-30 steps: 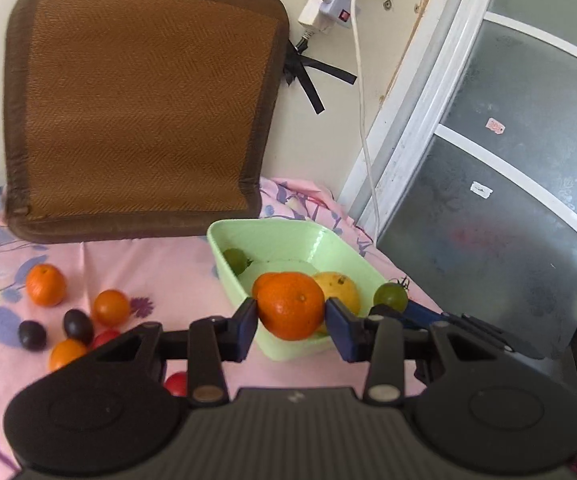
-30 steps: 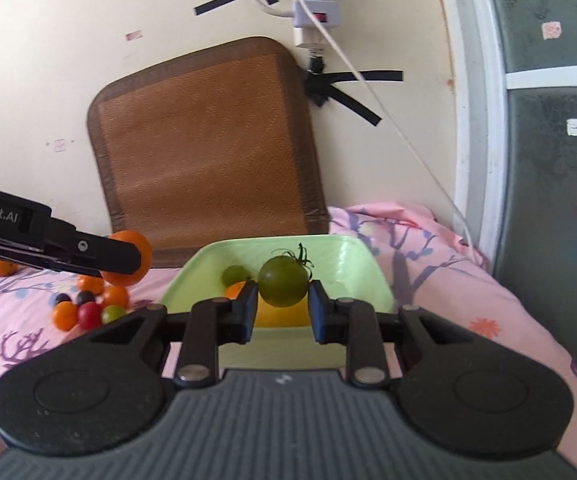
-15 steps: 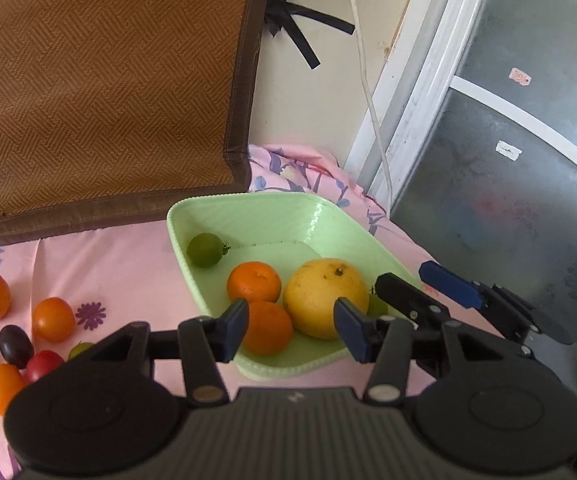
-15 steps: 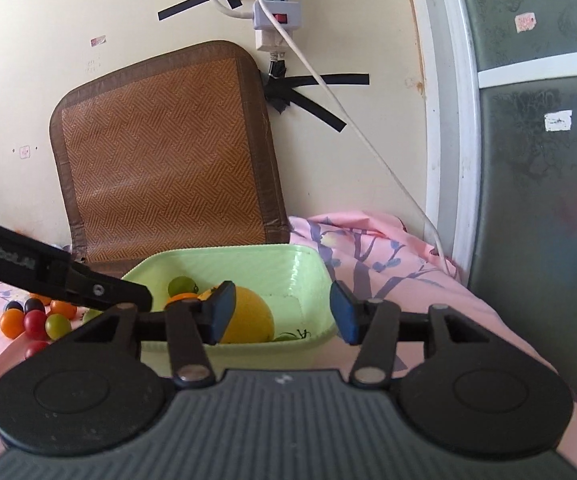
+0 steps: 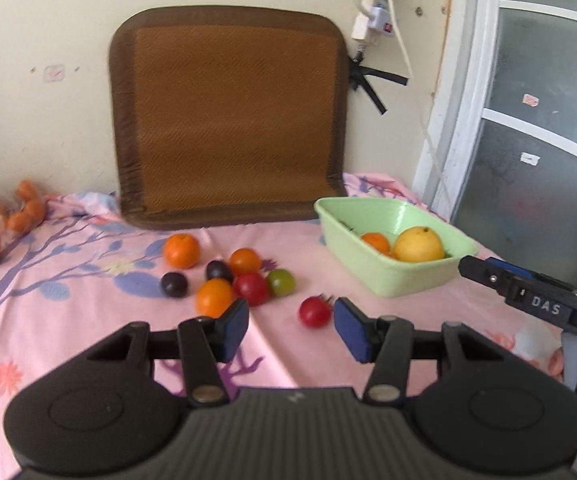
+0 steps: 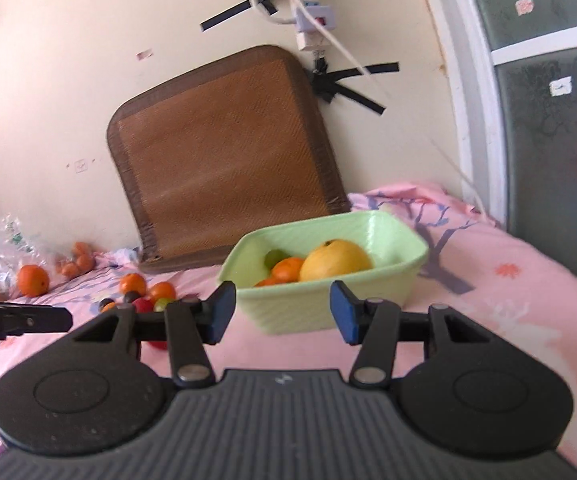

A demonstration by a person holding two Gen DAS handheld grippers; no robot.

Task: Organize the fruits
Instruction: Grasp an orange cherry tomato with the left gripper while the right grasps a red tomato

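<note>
While the left gripper (image 5: 291, 330) hangs spread and empty, a red tomato (image 5: 314, 311) lies between its tips (toward 1 o'clock); the right gripper (image 6: 282, 317) gapes empty before the green basin (image 6: 388, 280).

A: Bright daylight, soft, from the frosted window (image 5: 544, 184) on the right?

B: Yes. Shadows are faint, fisheye bends the edges, corners go dark, and the right wrist view is slightly motion-blurred.
</note>
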